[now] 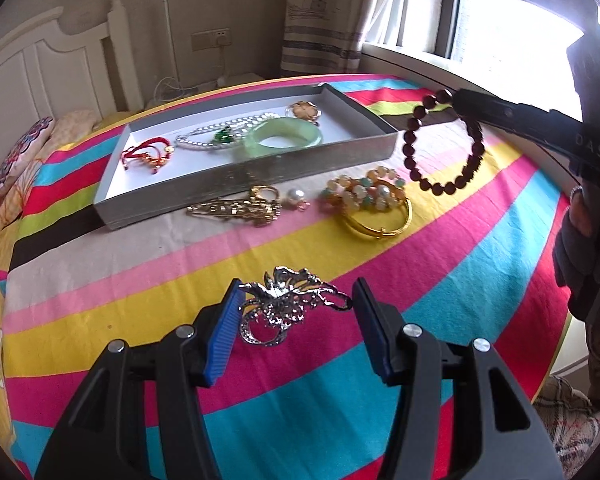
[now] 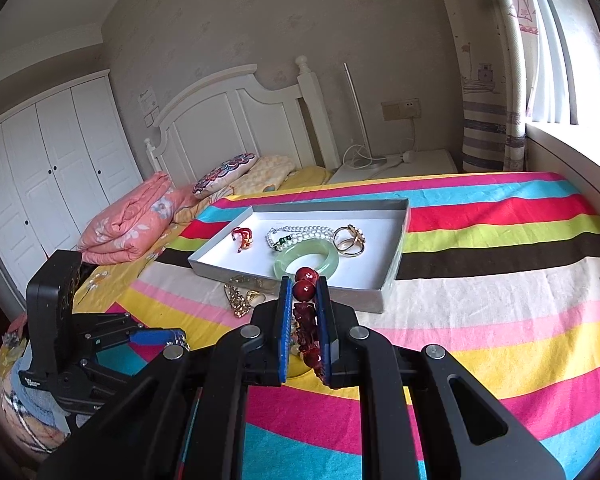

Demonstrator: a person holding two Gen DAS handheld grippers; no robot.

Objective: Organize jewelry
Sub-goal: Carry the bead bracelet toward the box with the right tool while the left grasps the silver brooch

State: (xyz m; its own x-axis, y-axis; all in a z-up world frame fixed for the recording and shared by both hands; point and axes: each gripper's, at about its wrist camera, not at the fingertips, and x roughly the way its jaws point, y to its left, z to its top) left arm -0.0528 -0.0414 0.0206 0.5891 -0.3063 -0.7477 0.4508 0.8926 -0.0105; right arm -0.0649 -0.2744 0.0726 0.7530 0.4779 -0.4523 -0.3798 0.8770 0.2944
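Note:
A grey tray (image 1: 236, 188) (image 2: 384, 296) sits on the striped cloth and holds a red cord bracelet (image 1: 148, 156), a pearl necklace (image 1: 212, 136), a green jade bangle (image 1: 284, 138) (image 2: 306, 260) and a gold ring (image 2: 350, 240). My left gripper (image 1: 296, 308) is open around a silver flower brooch (image 1: 288, 308) that lies on the cloth. My right gripper (image 2: 304, 292) is shut on a dark red bead bracelet (image 1: 444, 144) (image 2: 305, 288) and holds it in the air near the tray's right end.
In front of the tray lie a gold hair clip (image 1: 236, 208), a pearl earring (image 1: 296, 196) and a beaded gold bangle (image 1: 372, 204). A bed with pillows (image 2: 224, 176) stands to the left, and a window sill (image 2: 572, 160) runs along the right.

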